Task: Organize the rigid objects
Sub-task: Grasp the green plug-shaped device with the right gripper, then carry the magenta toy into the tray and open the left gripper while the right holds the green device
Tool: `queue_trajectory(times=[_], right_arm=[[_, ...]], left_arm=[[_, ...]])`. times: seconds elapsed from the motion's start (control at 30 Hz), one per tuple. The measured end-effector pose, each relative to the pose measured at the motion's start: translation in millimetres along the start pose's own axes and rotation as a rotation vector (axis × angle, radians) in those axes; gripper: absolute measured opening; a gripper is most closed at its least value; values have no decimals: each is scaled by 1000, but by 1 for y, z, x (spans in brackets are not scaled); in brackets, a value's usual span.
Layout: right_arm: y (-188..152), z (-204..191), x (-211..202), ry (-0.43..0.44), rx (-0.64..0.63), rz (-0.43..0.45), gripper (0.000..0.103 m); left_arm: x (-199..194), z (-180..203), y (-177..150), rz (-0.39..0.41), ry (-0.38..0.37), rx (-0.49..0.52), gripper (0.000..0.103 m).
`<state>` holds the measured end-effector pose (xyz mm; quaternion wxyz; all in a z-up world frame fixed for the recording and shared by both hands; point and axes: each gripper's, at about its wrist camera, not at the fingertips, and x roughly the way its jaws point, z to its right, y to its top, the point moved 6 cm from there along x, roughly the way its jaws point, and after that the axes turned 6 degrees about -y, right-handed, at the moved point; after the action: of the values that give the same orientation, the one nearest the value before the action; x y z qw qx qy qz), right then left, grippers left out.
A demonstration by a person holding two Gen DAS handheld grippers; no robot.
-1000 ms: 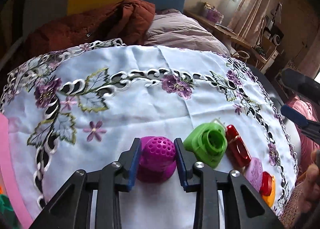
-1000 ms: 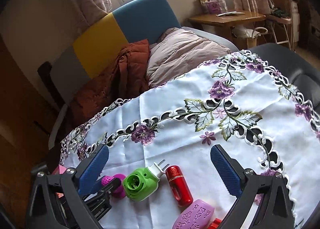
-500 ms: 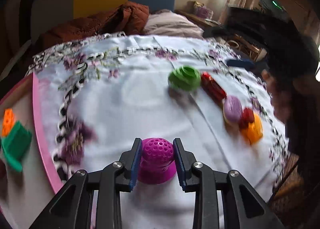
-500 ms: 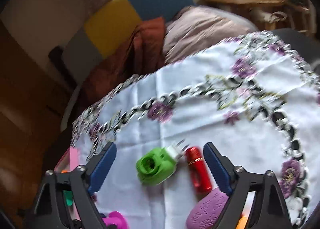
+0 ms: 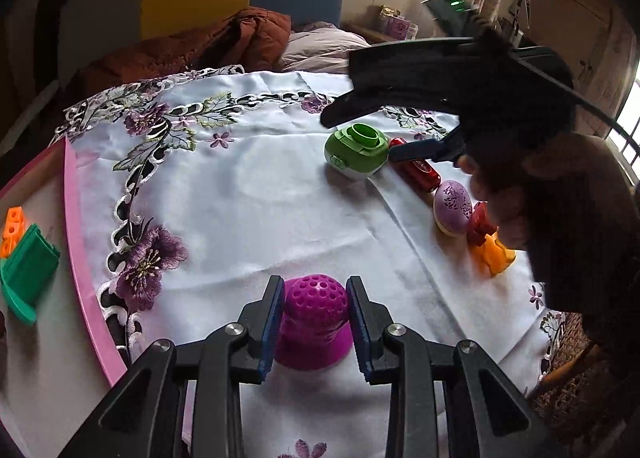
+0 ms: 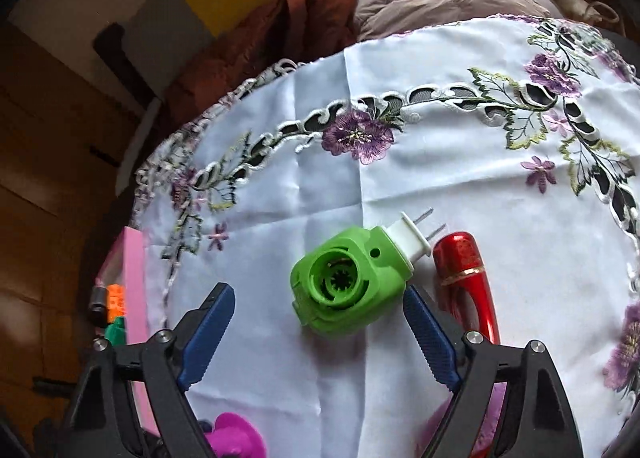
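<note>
Green plug-in unit [image 6: 347, 285]: hard moulded plastic, probably light and hollow, rounded-square body with a ribbed round socket on the upward face and a white plug [image 6: 412, 241] with two thin metal prongs at the far end; lying on the desk near its middle, between the jaws of the right gripper [image 6: 316, 332], closer to the right-hand pad; jaws apart, pads not yet pressing, having just been narrowing and then easing wider a little. Best taken across the two flatter flanks of the body, low and square; smooth shell likely to slip if pinched on the rounded corners; prongs best left alone, thin enough to bend.

Just beside it, a glossy red case [image 6: 466, 274], slick and curved, nearly touching the plug; likely to be nudged by the right-hand pad on closing. Further along in the left wrist view, a mauve egg-shaped piece [image 5: 453, 207] with embossed pattern, then a small orange block [image 5: 493, 254].

Magenta perforated dome [image 5: 316, 318]: stiff plastic, flared base, dimpled top; clamped between the jaws of the left gripper [image 5: 315, 326] at its rounded waist, close to the pink tray [image 5: 86, 258]; tray already holding an orange brick [image 5: 13, 227] and a green ribbed piece [image 5: 28, 272].

Underneath, a white satin cloth [image 6: 440, 162], creased, embroidered with purple flowers; slippery enough to let light pieces skate.
</note>
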<state>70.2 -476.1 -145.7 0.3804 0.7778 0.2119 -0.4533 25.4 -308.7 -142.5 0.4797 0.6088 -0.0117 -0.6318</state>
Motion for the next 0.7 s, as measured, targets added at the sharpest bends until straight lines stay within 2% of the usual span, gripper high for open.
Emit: queue_trajectory(times=[0.13,0.17,0.2,0.23,0.33,0.4,0.5,0.7], right_arm=[[9,-2,20,-71,14,-17,87],[10,-6,26,-95,-11,-21,82],[11,-10,29,-134,-53,-16,62],[11,-17,31,-188,-128,-2,63],[-4,-47,34,-155,-308,-17,63],[-16,-60,34,-168,-407,-11,63],[-30,-63,33,-102,-409,-40,63],[-38,-56,34,-92,-385,0,63]], left_arm=[[-5,-2,-4,2,-8,-4,31],[-7,-2,-5,2,-9,-5,31],[-7,-3,-6,2,-10,-7,31],[-9,-3,-7,1,-14,-9,31],[-15,-7,-11,3,-20,-18,31],[-20,-8,-14,5,-26,-28,31],[-27,-7,-18,10,-29,-31,31],[-47,-3,-21,34,-12,-22,31]])
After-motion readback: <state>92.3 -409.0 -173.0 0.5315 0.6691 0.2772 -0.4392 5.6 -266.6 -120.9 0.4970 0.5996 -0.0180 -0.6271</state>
